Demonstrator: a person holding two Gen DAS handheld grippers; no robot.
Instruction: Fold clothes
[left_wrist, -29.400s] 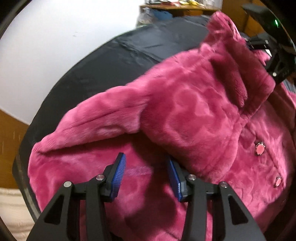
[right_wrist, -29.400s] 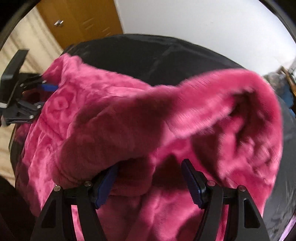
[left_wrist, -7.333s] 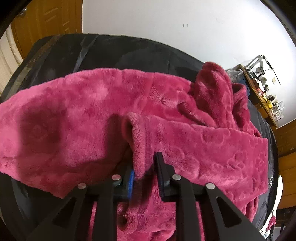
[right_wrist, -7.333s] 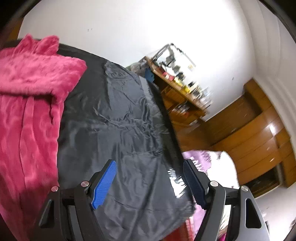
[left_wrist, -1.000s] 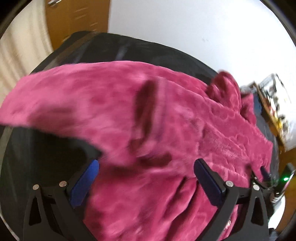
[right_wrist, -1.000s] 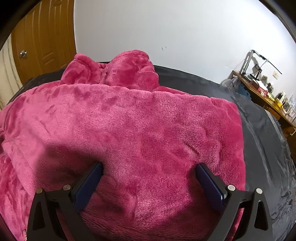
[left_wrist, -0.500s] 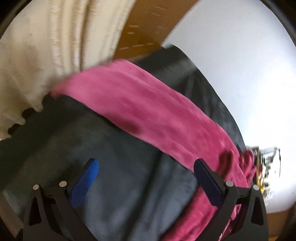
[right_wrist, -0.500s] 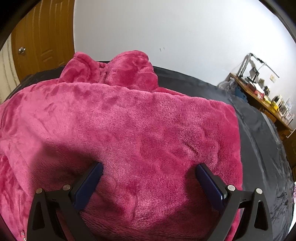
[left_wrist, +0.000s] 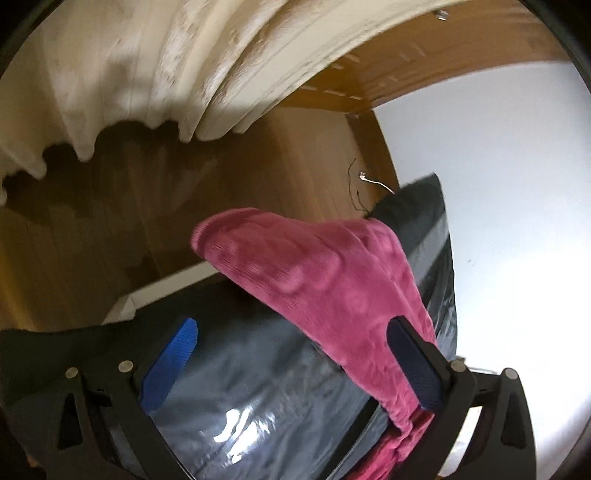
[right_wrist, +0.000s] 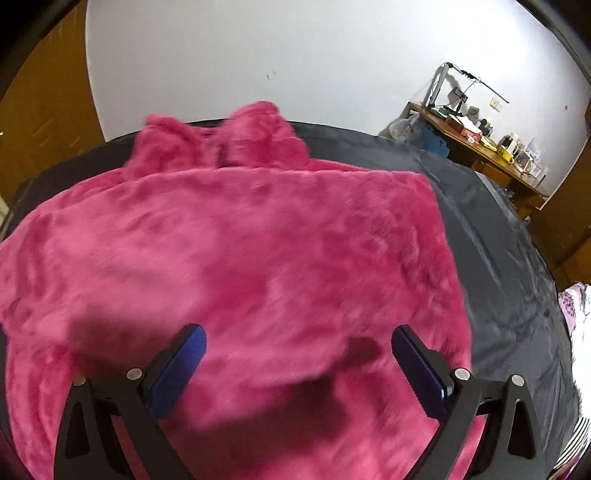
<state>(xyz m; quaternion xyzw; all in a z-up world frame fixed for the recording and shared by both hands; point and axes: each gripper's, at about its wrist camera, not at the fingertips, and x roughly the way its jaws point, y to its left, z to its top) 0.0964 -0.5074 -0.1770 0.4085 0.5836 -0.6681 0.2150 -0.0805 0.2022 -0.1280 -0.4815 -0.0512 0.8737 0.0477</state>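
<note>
A fluffy magenta fleece garment (right_wrist: 258, 266) lies spread across a bed covered with a dark grey, slightly shiny sheet (right_wrist: 509, 266). Nothing that holds other things, such as a basket or box, is clearly visible.

In the right wrist view, the right gripper (right_wrist: 297, 369) hovers over the near part of the garment with its blue-padded fingers (right_wrist: 177, 369) spread wide, gripping nothing. The garment fills most of this view; its collar or hood (right_wrist: 221, 144) bunches up at the far side, near a white wall (right_wrist: 258, 51). To the right, beyond the bed, stands a cluttered wooden desk (right_wrist: 480, 147).

In the left wrist view, the left gripper (left_wrist: 291, 367) is also spread wide and empty, tilted over the bed's edge. One sleeve-like part of the garment (left_wrist: 317, 280) drapes over that edge, passing just in front of the right-hand finger. Beyond are a wooden floor (left_wrist: 110, 229), a cream curtain (left_wrist: 166, 66) and a wooden door (left_wrist: 406, 70).

The fleece looks plush, with a faint embossed pattern; motion blur softens its detail.
</note>
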